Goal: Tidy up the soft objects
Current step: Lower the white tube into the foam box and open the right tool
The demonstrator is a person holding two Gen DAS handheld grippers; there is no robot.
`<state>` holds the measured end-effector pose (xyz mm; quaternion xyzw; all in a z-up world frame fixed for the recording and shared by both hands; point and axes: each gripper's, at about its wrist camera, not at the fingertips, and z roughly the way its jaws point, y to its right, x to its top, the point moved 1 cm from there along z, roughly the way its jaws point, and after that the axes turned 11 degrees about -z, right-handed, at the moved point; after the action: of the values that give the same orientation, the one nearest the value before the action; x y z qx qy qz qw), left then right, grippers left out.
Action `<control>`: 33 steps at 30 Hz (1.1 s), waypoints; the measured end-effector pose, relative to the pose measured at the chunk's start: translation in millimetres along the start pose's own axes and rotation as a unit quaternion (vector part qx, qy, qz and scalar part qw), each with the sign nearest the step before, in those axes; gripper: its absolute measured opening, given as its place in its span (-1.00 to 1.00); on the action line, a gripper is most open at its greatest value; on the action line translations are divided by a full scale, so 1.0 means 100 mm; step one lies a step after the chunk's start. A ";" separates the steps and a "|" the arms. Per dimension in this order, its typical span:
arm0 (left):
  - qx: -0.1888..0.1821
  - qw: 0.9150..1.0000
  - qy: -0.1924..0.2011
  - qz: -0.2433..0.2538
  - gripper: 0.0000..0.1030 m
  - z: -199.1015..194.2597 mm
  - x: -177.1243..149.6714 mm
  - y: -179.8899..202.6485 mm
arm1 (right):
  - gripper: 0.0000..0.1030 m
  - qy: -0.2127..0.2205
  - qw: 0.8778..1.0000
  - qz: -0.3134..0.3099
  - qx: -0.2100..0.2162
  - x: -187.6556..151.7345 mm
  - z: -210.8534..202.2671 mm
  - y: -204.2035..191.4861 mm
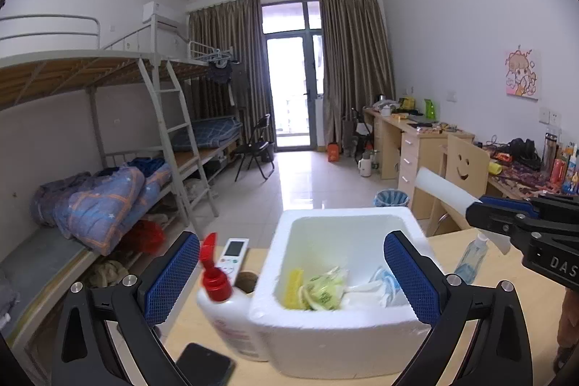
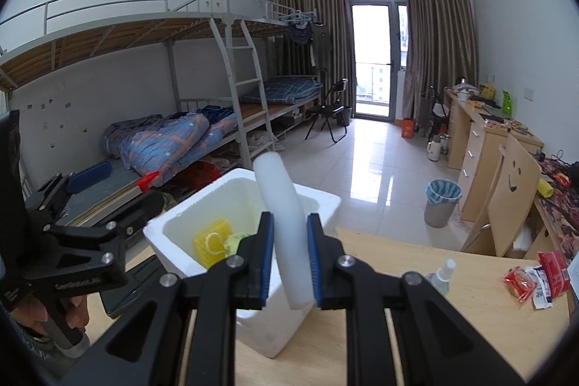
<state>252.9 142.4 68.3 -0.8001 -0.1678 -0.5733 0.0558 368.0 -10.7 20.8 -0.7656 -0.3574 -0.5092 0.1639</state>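
- Right gripper (image 2: 289,263): pinching a white foam tube (image 2: 286,227) between its blue pads, gripped near the tube's lower end.
- Foam tube: held in the air, not resting on anything. Its long axis runs up and away from the gripper, leaning toward the far rim of the white foam box (image 2: 249,324). In the left wrist view the tube (image 1: 445,192) sticks out past the right gripper (image 1: 481,208), above and to the right of the box (image 1: 325,339).
- Box: stands on the wooden table (image 2: 452,324), near its front edge. It already holds a yellow ridged sponge (image 2: 211,241), a green-printed bag (image 1: 324,288) and a pale blue and white soft item (image 1: 383,281).
- Left gripper (image 1: 293,281): fingers spread wide, holding nothing. It straddles the near part of the box, one pad to each side, without visible contact.
- Key relation: the box opening lies just below and ahead of the right gripper; the tube's lower end sits close to the box's near right wall. Judged: the tube looks longer than the box is deep, so it would need tilting to lie inside.
- Nearer arm: the right, which carries the tube.
- Bystanders: a red-capped white bottle (image 1: 224,306) touching the box's left wall, a remote control (image 1: 233,254), a phone (image 1: 204,368), a clear pump bottle (image 1: 470,257).
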 end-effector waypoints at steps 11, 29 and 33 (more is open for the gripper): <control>0.031 0.999 0.008 -0.013 0.98 -0.12 0.01 -0.31 | -0.58 0.003 0.999 -0.018 0.035 0.10 0.13 -0.24; 0.056 0.998 0.010 -0.021 0.98 -0.24 -0.05 -0.62 | -0.58 -0.016 0.998 -0.025 0.059 0.17 0.52 -0.33; 0.055 0.998 0.011 -0.020 0.98 -0.25 -0.05 -0.62 | -0.42 -0.025 0.998 -0.024 0.056 0.16 0.59 -0.33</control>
<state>208.9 192.1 65.1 -0.7859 -0.2143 -0.5730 0.0902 387.1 54.8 6.4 -0.7585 -0.4079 -0.4733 0.1851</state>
